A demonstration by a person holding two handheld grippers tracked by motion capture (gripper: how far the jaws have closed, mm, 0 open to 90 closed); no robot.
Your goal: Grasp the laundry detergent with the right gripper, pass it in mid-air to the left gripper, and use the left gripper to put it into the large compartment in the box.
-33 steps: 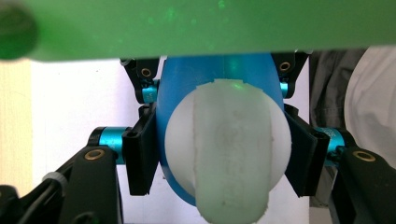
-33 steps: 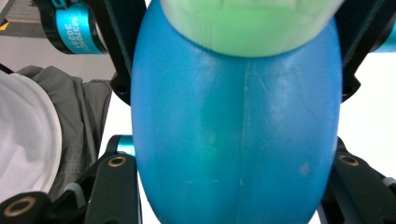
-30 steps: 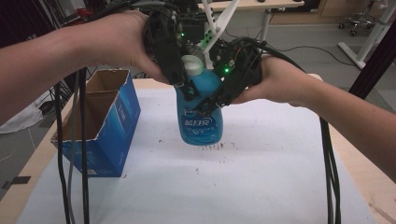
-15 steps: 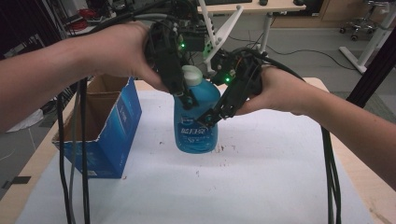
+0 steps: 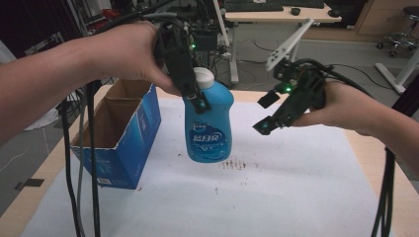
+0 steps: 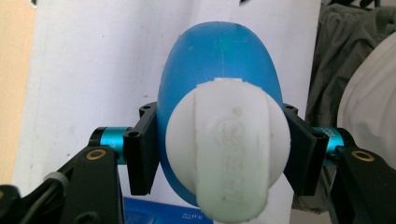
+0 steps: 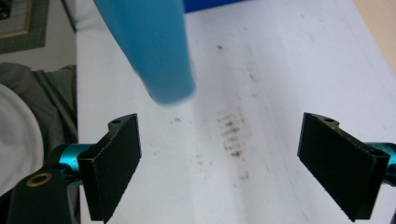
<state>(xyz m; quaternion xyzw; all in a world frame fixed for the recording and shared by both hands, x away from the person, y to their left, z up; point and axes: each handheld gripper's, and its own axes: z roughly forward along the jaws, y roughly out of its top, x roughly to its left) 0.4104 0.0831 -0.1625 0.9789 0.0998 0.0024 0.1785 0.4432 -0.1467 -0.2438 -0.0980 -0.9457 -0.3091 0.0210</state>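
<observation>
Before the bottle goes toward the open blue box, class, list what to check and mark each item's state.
1. Left gripper clamped on the blue bottle just below its white cap: ok.
2. Right gripper clear of the bottle, jaws just opened, nothing between them: ok.
3. Bottle lifted off the white table cover: ok.
4. Blue box open on top: ok.
5. Cap shut tight: cannot tell.

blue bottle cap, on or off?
On. The white cap sits on the blue bottle, which hangs roughly upright above the table; the left gripper has its jaws clamped on the neck just below the cap.
</observation>
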